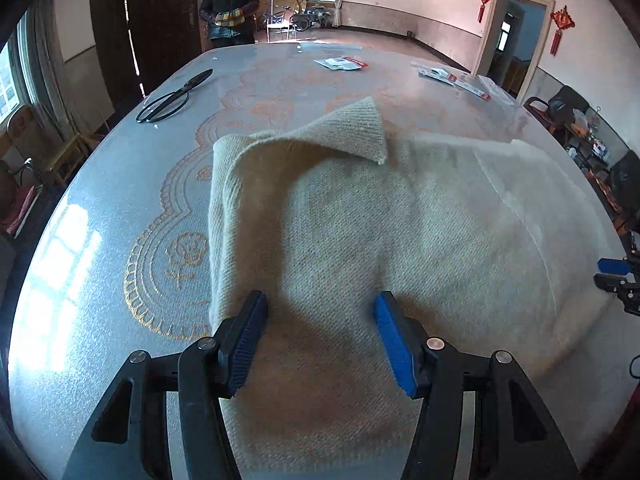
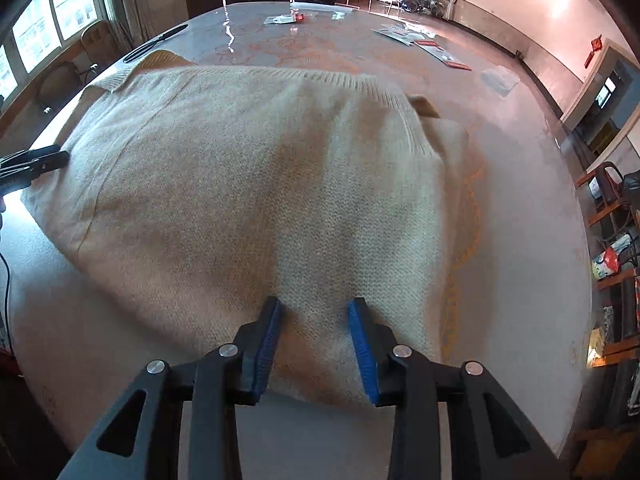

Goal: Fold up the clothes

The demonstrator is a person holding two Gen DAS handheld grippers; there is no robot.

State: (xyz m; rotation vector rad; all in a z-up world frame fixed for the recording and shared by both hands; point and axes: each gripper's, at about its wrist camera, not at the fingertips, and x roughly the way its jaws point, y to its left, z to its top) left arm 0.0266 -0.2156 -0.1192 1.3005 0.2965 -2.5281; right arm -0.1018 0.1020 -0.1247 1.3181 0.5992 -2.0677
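Note:
A cream knitted sweater [image 1: 380, 232] lies spread on the table, with a ribbed cuff [image 1: 356, 128] folded over its far left part. It also fills the right wrist view [image 2: 240, 184], its ribbed hem along the far edge. My left gripper [image 1: 320, 308] is open, its blue pads over the sweater's near edge. My right gripper [image 2: 316, 312] is open over the sweater's near right part. Each gripper shows at the other view's edge: the right one [image 1: 616, 276], the left one [image 2: 36, 164].
Black scissors [image 1: 176, 96] lie at the table's far left. Paper packets [image 1: 342, 63] [image 1: 456, 78] lie at the far side. A person [image 1: 229, 4] stands beyond the table [image 1: 100, 208]. Chairs and shelves [image 2: 612, 240] line the right side.

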